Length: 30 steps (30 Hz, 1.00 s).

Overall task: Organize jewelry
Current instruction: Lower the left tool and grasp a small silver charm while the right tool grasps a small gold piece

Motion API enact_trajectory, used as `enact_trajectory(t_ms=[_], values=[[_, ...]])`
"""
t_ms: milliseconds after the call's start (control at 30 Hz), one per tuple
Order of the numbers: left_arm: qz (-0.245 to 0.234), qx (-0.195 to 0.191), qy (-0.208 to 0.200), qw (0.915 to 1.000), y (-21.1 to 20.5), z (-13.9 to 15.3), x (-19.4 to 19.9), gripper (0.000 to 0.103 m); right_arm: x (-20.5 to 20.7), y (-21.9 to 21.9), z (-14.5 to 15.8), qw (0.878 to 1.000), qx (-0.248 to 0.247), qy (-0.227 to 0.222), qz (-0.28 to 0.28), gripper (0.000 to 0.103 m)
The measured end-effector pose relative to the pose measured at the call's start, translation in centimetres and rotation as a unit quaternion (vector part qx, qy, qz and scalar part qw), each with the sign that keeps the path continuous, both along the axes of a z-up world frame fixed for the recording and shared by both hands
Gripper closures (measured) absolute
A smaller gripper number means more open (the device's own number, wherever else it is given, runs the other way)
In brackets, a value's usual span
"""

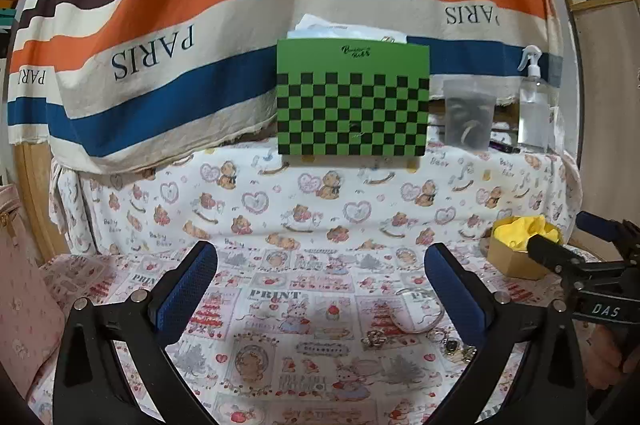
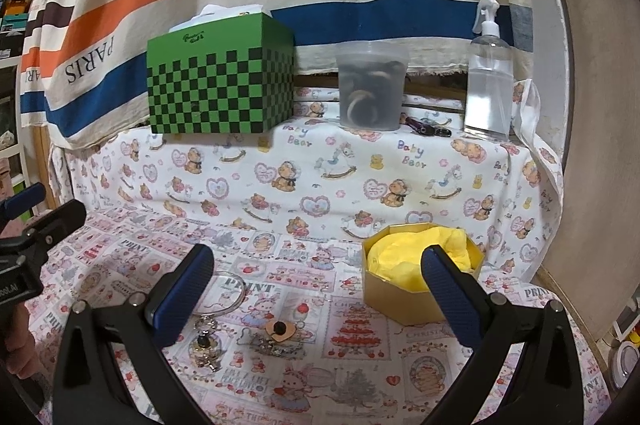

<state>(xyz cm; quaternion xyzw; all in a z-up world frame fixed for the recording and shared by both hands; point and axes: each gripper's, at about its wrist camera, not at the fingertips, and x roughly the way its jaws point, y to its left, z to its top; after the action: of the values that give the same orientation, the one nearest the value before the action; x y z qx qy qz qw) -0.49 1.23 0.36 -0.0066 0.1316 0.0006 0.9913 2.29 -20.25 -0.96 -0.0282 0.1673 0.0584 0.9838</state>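
A gold hexagonal box lined with yellow tissue stands on the printed cloth; it also shows at the right of the left wrist view. A silver bangle and a small heap of jewelry lie left of the box. In the left wrist view the bangle and small pieces lie by my left gripper's right finger. My left gripper is open and empty above the cloth. My right gripper is open and empty, above the jewelry and the box's front.
A green checkered tissue box, a clear tub of rings and a spray bottle stand on the raised ledge at the back. A striped cloth hangs behind. A pink bag sits at the far left.
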Motion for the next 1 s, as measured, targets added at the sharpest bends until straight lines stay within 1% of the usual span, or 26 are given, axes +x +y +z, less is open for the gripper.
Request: enact_trajectory(t_ms=[133,233,300,333,367,400,433,467,500,567,633,700,767,833,867,933,1000], values=[[0.005,0.001,0.015,0.9999,0.1,-0.2,0.5,0.000,0.1,-0.2,0.0,1.000,0.002,0.004,-0.003,0.000],[0.001,0.002,0.016,0.9999,0.1,-0.3,0.6,0.000,0.2,-0.3,0.0,1.000,0.002,0.003,-0.003,0.000],[-0.005,0.021,0.026,0.9994,-0.3,-0.4,0.9,0.000,0.3,-0.3,-0.1,1.000,0.002,0.006,-0.003,0.000],[-0.009,0.047,0.046,0.9978,-0.9,-0.5,1.5,0.000,0.3,-0.4,-0.1,1.000,0.004,0.007,-0.002,0.000],[0.003,0.077,0.067,0.9948,-1.6,-0.6,2.1,0.000,0.4,-0.5,-0.1,1.000,0.007,0.010,-0.003,0.000],[0.014,0.080,0.076,0.9938,-1.7,-0.7,2.4,0.000,0.5,-0.7,-0.1,1.000,0.010,0.012,-0.006,0.000],[0.013,0.062,0.089,0.9940,-1.5,-0.5,2.8,0.000,0.6,-1.0,-0.1,1.000,0.014,0.013,-0.013,0.000],[0.000,0.032,0.111,0.9932,-1.0,-0.3,3.3,0.000,0.6,-1.1,-0.1,1.000,0.016,0.013,-0.017,0.000],[-0.007,0.012,0.133,0.9910,-0.6,-0.1,3.9,0.000,0.5,-1.1,-0.1,1.000,0.016,0.010,-0.022,0.000],[-0.007,-0.013,0.163,0.9865,-0.1,0.3,4.8,0.000,0.3,-0.9,0.1,0.999,-0.002,-0.005,-0.034,0.000],[-0.003,-0.024,0.174,0.9844,-0.1,0.7,5.3,0.000,0.2,-0.6,0.1,0.999,-0.016,-0.009,-0.036,0.000],[-0.020,-0.020,0.200,0.9794,-0.8,0.9,6.1,0.000,0.4,-0.8,0.1,0.999,-0.015,-0.006,-0.044,0.000],[-0.034,-0.021,0.236,0.9709,-1.7,0.7,7.1,0.001,0.5,-1.1,0.2,0.998,-0.018,-0.009,-0.061,0.000],[-0.040,-0.023,0.268,0.9624,-2.6,0.2,7.9,0.006,0.9,-2.1,0.3,0.996,-0.015,-0.009,-0.089,0.000],[-0.049,-0.023,0.283,0.9575,-3.1,-0.2,8.3,0.013,1.0,-2.4,0.3,0.995,-0.011,-0.006,-0.096,0.000],[-0.048,-0.020,0.312,0.9486,-3.9,-1.1,8.9,0.022,1.6,-4.0,0.5,0.993,0.018,0.010,-0.114,0.000],[-0.049,-0.032,0.338,0.9393,-4.0,-2.2,9.1,0.032,2.0,-5.1,0.5,0.991,0.038,0.023,-0.127,0.000]])
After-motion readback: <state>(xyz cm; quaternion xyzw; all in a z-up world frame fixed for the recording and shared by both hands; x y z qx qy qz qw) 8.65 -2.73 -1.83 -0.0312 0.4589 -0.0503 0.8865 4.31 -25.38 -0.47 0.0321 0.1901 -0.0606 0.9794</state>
